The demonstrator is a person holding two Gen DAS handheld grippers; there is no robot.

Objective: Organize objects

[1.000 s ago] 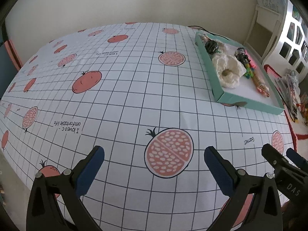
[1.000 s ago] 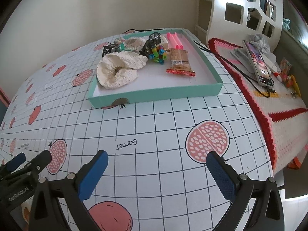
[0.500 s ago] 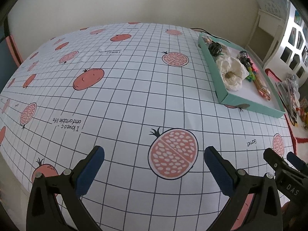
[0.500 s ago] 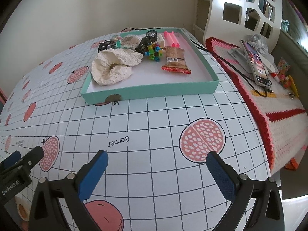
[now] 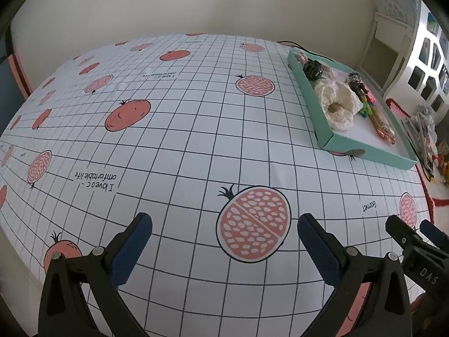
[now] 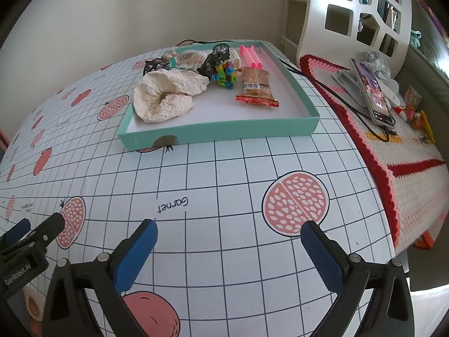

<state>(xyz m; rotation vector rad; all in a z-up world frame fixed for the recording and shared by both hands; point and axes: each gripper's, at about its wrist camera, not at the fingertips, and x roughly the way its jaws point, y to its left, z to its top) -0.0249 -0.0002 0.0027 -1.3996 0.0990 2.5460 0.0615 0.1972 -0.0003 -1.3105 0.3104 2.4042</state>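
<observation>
A shallow teal box (image 6: 219,133) with a white floor sits at the far right of the table; the left wrist view shows the same teal box (image 5: 364,148). In it lie a cream lace cloth (image 6: 165,95), a snack bar in a red-edged wrapper (image 6: 256,85), colourful plastic clips (image 6: 224,74), a pink item (image 6: 251,54) and small dark objects. My left gripper (image 5: 224,226) stands open over the tablecloth, empty. My right gripper (image 6: 228,231) is open too, well short of the box, nothing between its fingers.
The table wears a white grid cloth (image 5: 196,118) with pomegranate prints. To the right lies a crocheted red, pink and white cover (image 6: 407,168) with a phone (image 6: 370,90) on a cable and small trinkets. A white lattice shelf (image 6: 362,14) stands behind it.
Both grippers have pulled back a little from the box, which looks smaller and farther in both views. Jaws stay open; nothing was picked up or set down.
</observation>
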